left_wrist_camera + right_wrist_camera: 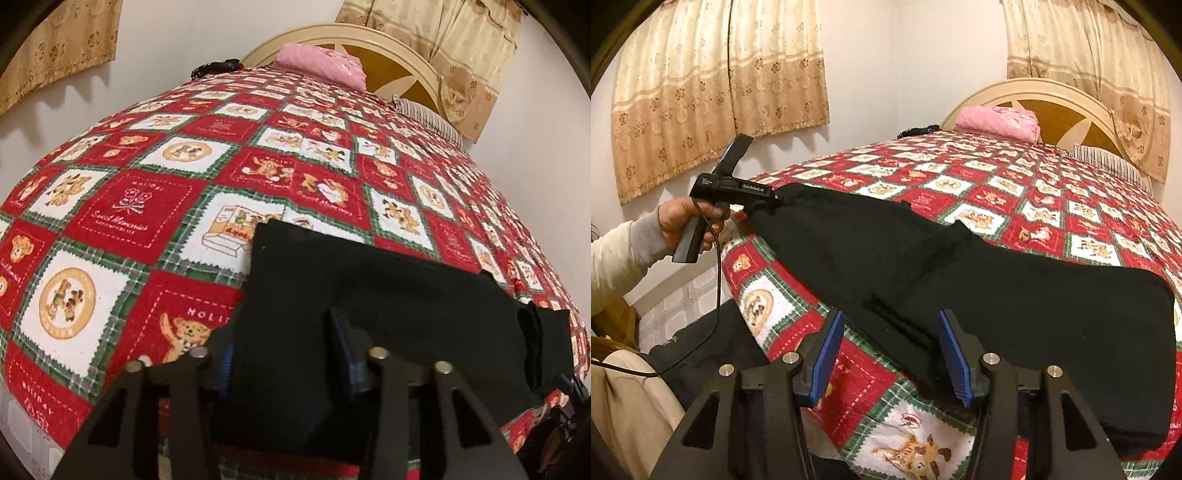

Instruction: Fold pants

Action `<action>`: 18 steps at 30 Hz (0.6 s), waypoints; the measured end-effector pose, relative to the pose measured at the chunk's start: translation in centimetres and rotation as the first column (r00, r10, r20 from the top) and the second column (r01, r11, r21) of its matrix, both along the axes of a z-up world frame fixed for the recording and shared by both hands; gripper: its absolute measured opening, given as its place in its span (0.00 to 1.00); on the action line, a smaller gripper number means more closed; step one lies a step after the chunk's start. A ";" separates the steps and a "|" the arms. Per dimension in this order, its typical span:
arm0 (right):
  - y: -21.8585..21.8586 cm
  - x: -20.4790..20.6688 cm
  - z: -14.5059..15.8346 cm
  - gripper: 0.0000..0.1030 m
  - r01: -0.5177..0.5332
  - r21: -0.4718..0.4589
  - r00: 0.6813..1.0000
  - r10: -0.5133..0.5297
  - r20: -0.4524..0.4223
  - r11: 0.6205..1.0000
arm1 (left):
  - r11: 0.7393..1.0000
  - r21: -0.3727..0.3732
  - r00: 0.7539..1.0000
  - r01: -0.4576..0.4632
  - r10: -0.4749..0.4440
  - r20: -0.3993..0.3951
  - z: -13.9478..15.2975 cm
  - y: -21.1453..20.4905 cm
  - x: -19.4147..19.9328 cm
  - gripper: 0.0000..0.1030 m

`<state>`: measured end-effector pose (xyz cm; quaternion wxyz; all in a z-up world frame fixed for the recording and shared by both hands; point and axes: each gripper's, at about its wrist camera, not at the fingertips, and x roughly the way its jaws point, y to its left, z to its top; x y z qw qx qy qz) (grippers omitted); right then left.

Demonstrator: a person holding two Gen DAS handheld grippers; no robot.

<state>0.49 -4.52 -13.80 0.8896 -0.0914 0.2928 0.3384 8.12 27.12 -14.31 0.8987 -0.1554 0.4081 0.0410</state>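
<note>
Black pants (979, 280) lie lengthwise on a bed with a red, white and green bear-print quilt (1015, 184). In the right wrist view my left gripper (775, 199) is at the pants' far left end, its tip in the fabric. In the left wrist view my left gripper (284, 350) stands open with its fingers wide apart; the end of the pants (351, 295) lies between them and hides most of the left pad. My right gripper (890, 354) is open and empty, hovering over the pants' near edge by the bed's front side.
A pink folded cloth (997, 122) and a striped pillow (1108, 162) lie by the cream headboard (1052, 99). A dark item (918, 131) sits at the far corner. Curtains (713, 92) hang on the wall. Dark clothing (713, 350) lies beside the bed.
</note>
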 end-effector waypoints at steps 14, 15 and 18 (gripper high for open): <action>0.0 -0.3 0.3 0.53 0.006 -0.005 1.000 -0.006 0.028 1.000 | 0.992 -0.118 0.999 0.041 -0.037 0.040 0.4 0.8 -0.2 0.18; -0.1 -0.3 0.4 0.53 0.009 0.000 0.999 -0.009 0.034 1.000 | 0.992 -0.121 0.998 0.041 -0.034 0.054 0.8 0.6 -0.5 0.18; -0.6 -0.2 0.9 0.53 0.022 0.024 0.999 -0.023 0.048 0.999 | 0.990 -0.123 0.994 0.062 -0.051 0.092 2.4 -0.4 -1.5 0.17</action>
